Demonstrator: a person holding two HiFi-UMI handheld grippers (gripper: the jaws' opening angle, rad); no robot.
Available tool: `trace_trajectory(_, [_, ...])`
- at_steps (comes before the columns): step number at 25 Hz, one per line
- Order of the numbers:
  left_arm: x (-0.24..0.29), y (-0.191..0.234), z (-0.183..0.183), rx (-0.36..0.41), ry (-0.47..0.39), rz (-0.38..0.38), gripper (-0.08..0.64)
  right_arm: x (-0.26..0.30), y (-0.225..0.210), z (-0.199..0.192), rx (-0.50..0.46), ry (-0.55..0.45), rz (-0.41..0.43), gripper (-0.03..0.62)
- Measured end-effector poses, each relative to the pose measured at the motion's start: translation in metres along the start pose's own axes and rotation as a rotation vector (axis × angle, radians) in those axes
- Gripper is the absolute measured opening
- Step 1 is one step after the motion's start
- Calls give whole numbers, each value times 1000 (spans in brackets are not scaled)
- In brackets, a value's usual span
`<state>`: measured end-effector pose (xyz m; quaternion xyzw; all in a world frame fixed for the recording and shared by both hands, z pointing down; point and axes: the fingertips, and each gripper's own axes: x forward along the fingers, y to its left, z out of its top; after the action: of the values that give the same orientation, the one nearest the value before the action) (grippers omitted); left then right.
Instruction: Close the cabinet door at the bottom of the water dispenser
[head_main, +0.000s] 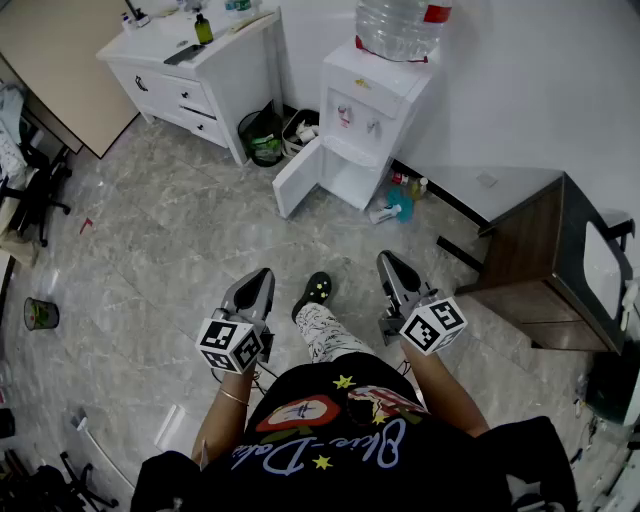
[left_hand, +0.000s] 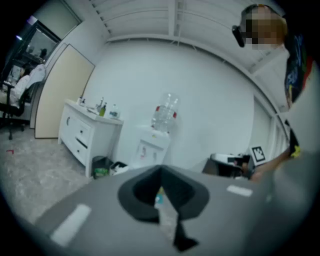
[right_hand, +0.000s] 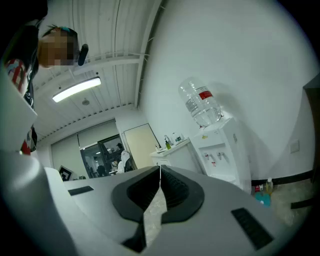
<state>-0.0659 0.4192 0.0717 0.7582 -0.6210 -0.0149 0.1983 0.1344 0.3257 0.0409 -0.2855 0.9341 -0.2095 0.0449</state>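
Observation:
The white water dispenser (head_main: 375, 105) stands against the far wall with a clear bottle (head_main: 400, 25) on top. Its bottom cabinet door (head_main: 297, 180) hangs open, swung out to the left. My left gripper (head_main: 263, 276) and right gripper (head_main: 386, 259) are both shut on nothing, held side by side over the floor well short of the dispenser. In the left gripper view the dispenser (left_hand: 151, 146) shows above the shut left gripper (left_hand: 161, 170), its bottom hidden. The right gripper view has the dispenser (right_hand: 219, 150) right of the shut right gripper (right_hand: 160, 168).
A white drawer cabinet (head_main: 190, 70) stands left of the dispenser, with two bins (head_main: 264, 135) between them. Bottles and a teal object (head_main: 396, 203) lie on the floor at its right. A brown table (head_main: 540, 262) is at the right. The person's shoe (head_main: 316, 290) lies between the grippers.

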Motion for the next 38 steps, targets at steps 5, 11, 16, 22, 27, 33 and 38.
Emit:
trace_trajectory(5, [59, 47, 18, 27, 36, -35, -5, 66, -50, -1, 35, 0, -51, 17])
trace_trajectory(11, [149, 108, 48, 79, 101, -86, -5, 180, -103, 6, 11, 33, -61, 17])
trace_trajectory(16, [223, 143, 47, 93, 136, -139, -5, 248, -140, 5, 13, 45, -59, 17])
trace_trajectory(22, [278, 186, 25, 68, 172, -192, -5, 286, -170, -18, 94, 11, -173, 17])
trace_trajectory(27, [336, 242, -35, 21, 259, -170, -5, 317, -218, -56, 197, -68, -252, 17])
trace_trajectory(33, [378, 300, -104, 34, 311, -189, -5, 366, -251, -125, 163, -31, -267, 17])
trace_trajectory(38, [408, 347, -157, 117, 369, -233, -5, 403, -266, -191, 135, 0, -258, 17])
